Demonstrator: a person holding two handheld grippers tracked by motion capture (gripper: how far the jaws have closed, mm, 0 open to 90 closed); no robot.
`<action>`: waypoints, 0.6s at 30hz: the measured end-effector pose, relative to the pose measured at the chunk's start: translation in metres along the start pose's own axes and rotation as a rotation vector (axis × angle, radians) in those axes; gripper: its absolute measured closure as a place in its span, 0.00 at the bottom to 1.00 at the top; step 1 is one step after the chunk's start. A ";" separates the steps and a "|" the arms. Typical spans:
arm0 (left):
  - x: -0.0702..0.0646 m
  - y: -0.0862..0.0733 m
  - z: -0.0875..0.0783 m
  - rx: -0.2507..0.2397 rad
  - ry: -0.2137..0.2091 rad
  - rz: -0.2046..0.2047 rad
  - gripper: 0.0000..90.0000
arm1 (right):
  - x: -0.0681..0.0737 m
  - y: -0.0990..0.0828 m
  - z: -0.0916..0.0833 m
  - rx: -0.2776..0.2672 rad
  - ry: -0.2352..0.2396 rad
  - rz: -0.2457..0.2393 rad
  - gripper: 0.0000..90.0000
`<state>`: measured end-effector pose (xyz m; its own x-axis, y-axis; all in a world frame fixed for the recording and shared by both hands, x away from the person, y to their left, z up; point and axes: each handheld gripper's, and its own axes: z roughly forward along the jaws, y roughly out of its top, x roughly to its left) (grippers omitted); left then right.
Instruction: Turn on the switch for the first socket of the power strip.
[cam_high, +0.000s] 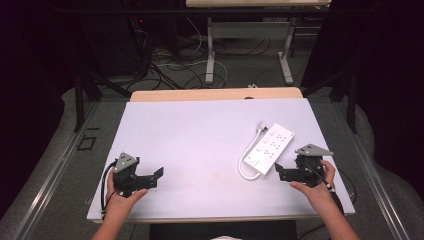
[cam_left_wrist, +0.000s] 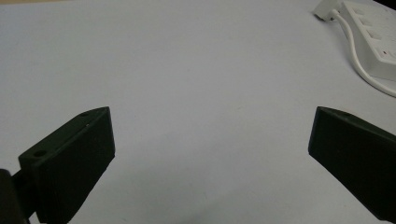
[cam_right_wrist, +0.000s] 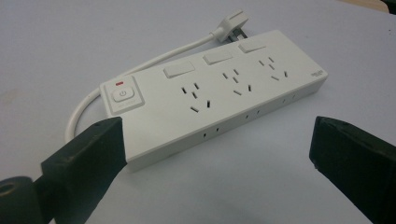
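Right claw (cam_right_wrist: 217, 154) gaping near power strip (cam_right_wrist: 219, 93); left claw (cam_left_wrist: 210, 154) gaping, idle. Risk: jaw nudges strip, skids across desk (cam_high: 200, 145).

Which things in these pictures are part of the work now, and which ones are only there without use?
Part of the work:
- power strip, white, flat on the table
- its cord and plug
- right gripper, open, nearest to the strip
- left gripper, open, over bare table

Only there:
- white table cover
- cables on the floor behind the table
- second table's legs
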<state>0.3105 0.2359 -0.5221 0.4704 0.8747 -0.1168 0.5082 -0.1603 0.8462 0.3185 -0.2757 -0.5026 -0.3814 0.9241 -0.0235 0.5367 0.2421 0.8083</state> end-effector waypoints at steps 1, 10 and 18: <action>0.000 0.000 0.000 -0.001 -0.001 -0.008 0.01 | 0.000 0.001 0.000 -0.003 -0.001 -0.013 0.03; 0.000 -0.001 0.001 0.005 0.001 -0.010 0.01 | 0.001 0.020 -0.003 0.021 0.014 -0.056 0.03; 0.001 -0.001 0.001 0.004 0.004 -0.009 0.01 | 0.002 0.036 -0.004 0.047 0.027 -0.108 0.03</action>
<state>0.3114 0.2362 -0.5238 0.4630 0.8778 -0.1227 0.5154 -0.1540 0.8430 0.3341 -0.2658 -0.4709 -0.4587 0.8838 -0.0927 0.5258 0.3540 0.7735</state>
